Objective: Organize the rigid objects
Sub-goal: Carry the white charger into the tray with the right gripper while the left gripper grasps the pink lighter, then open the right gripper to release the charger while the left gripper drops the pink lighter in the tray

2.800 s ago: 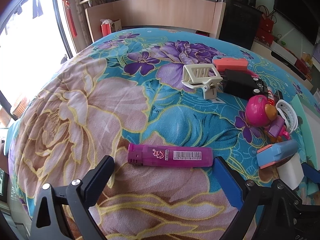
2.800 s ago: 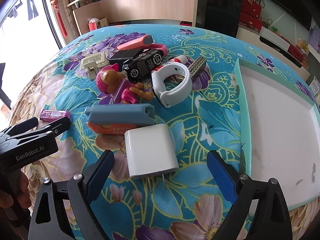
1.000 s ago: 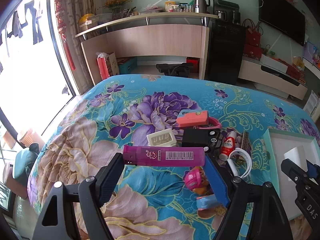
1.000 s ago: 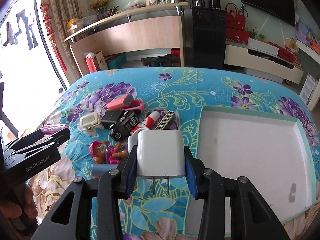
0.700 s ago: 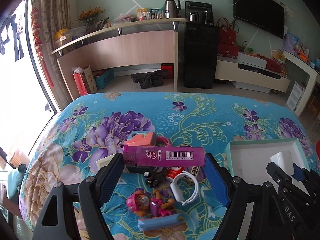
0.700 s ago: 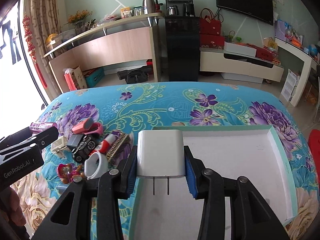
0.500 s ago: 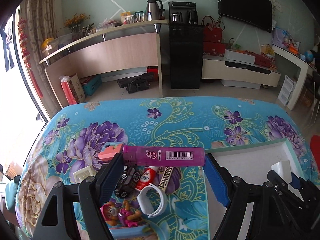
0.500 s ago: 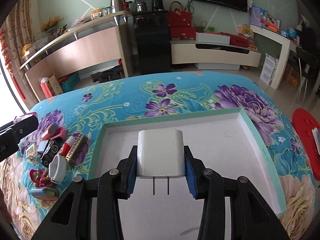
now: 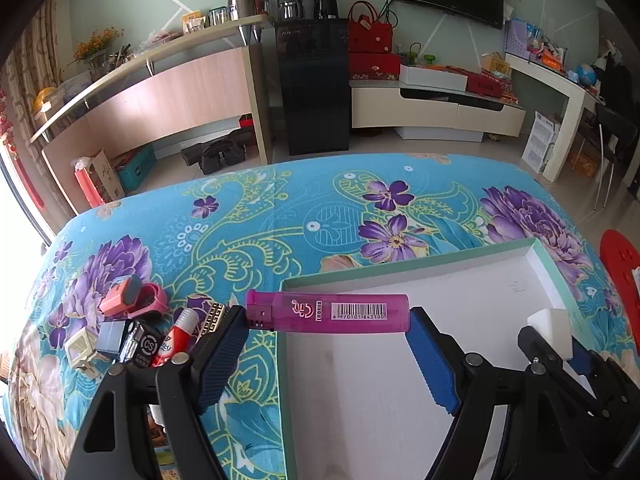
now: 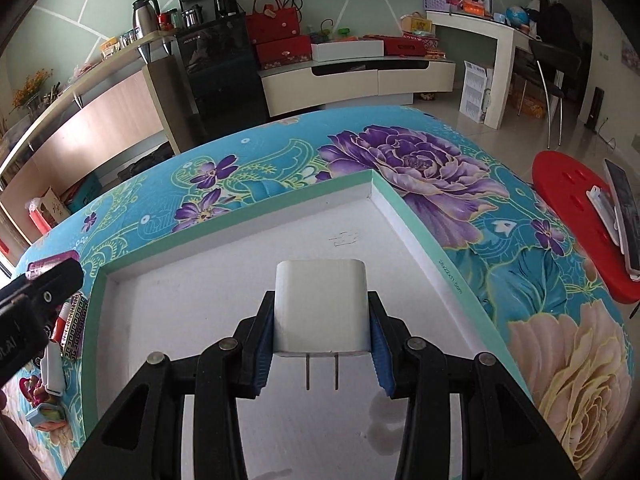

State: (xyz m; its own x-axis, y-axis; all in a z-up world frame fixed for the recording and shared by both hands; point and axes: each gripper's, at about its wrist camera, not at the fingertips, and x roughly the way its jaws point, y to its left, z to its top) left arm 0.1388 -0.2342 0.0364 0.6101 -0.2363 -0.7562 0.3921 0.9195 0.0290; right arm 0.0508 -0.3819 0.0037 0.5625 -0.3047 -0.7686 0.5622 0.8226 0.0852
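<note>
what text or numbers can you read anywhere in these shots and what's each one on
"6 970101 843100": under the barcode on the pink lighter held in the left gripper.
"CS": round badge on the black toy car in the pile.
Lighter's brand logo and the sideways word beside the barcode: too blurred to read.
Small print on the tray rim: too small to read.
White charger in the right gripper: no text visible.

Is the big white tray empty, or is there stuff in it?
Empty, as far as shown. The tray floor is bare white. The charger and lighter are held above it, not lying inside.
</note>
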